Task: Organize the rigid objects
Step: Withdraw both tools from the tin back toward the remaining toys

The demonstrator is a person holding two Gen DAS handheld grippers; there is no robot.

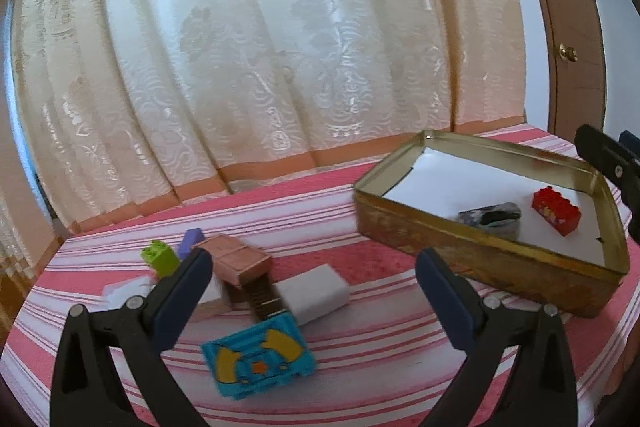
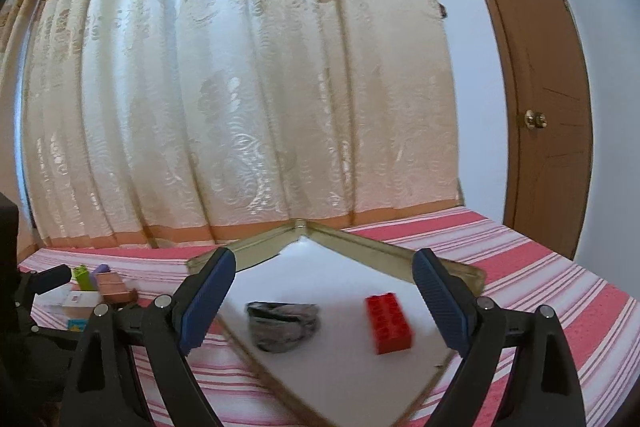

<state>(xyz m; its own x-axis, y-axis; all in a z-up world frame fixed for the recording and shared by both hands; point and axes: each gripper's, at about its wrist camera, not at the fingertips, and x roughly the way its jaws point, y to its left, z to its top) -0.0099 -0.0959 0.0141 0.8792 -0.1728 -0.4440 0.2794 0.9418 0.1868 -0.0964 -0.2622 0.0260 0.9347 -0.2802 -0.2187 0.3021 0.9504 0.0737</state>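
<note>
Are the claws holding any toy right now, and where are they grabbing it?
No. The left claw and the right claw are both open and empty.

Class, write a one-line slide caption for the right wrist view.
Open right tongs over a tin holding a red brick and grey bundle.

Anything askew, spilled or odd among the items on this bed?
Nothing looks spilled or broken. The loose pile is jumbled: the brown block sits tilted across other pieces, and the blue toy lies at an angle. In the tin, the red brick and a crumpled grey item lie flat.
</note>
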